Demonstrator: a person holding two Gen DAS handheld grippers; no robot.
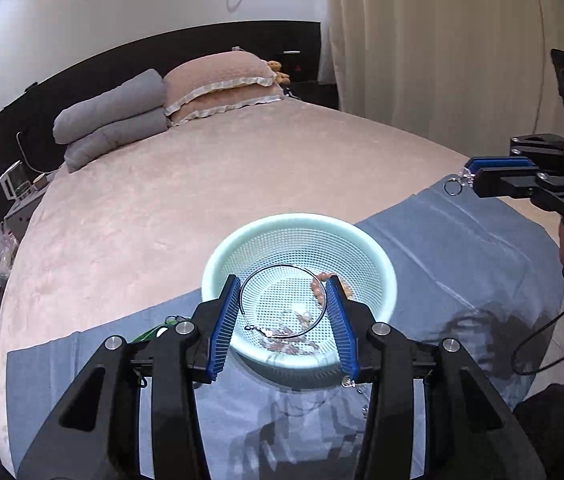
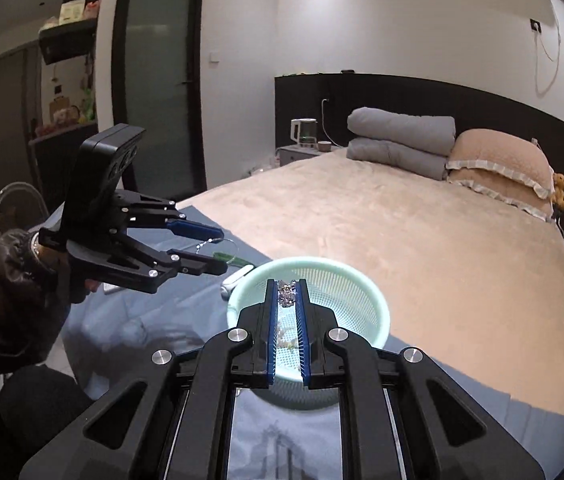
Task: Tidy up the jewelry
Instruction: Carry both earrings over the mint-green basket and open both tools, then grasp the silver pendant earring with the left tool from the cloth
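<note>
A pale green mesh basket (image 1: 382, 264) sits on a blue cloth (image 1: 462, 248) on the bed; it also shows in the right wrist view (image 2: 370, 300). My left gripper (image 1: 284, 286) holds a thin black wire hoop necklace (image 1: 266, 270) between its blue pads, above the basket; from the right wrist view it is at the left (image 2: 224, 250). Pink beads (image 1: 324, 280) and other jewelry (image 1: 286, 334) lie in the basket. My right gripper (image 2: 287, 286) is shut on a sparkly silver jewelry piece (image 2: 287, 296) over the basket rim; in the left wrist view (image 1: 470, 176) a small ring (image 1: 452, 188) dangles from it.
A green item (image 2: 228, 258) and a white object (image 2: 236, 278) lie on the cloth left of the basket. Grey folded blankets (image 1: 114, 116) and a pink pillow (image 1: 218, 80) are at the bed's head. A nightstand with a kettle (image 2: 304, 130) stands beyond.
</note>
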